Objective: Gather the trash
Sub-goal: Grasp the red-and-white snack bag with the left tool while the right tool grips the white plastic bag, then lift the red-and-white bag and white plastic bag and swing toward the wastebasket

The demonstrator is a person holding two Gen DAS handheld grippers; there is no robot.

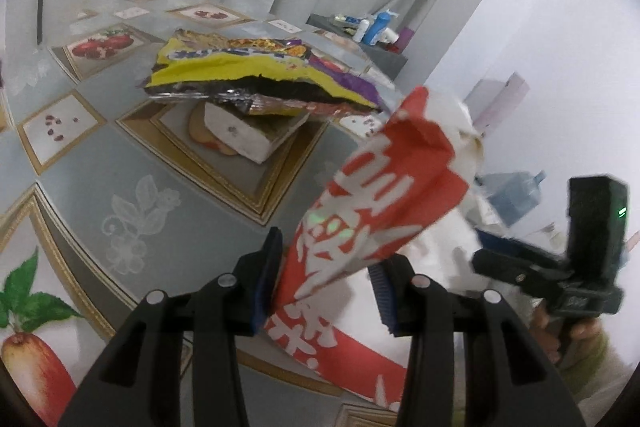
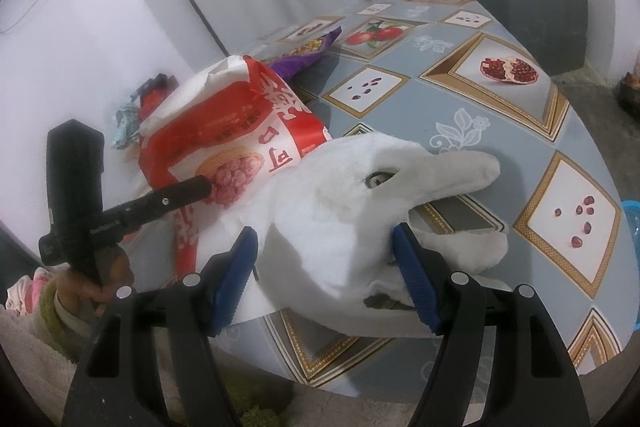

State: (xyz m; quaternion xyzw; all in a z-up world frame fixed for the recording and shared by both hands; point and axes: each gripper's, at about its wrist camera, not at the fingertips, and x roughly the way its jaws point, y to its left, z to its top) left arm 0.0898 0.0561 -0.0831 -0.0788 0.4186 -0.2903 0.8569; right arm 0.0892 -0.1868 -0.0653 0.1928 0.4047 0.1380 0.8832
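Clamped in the right gripper [image 2: 324,279], a white bag [image 2: 360,211] waits at the table's [image 2: 500,107] near edge; the left gripper [image 1: 324,287] grips a red wrapper [image 1: 360,227] entering it. Farther left, a yellow packet [image 1: 260,79] remains uncollected.

Right tool [image 2: 326,277] clamping white bag [image 2: 360,195] (fluffy-looking), red wrapper [image 2: 224,131] inside
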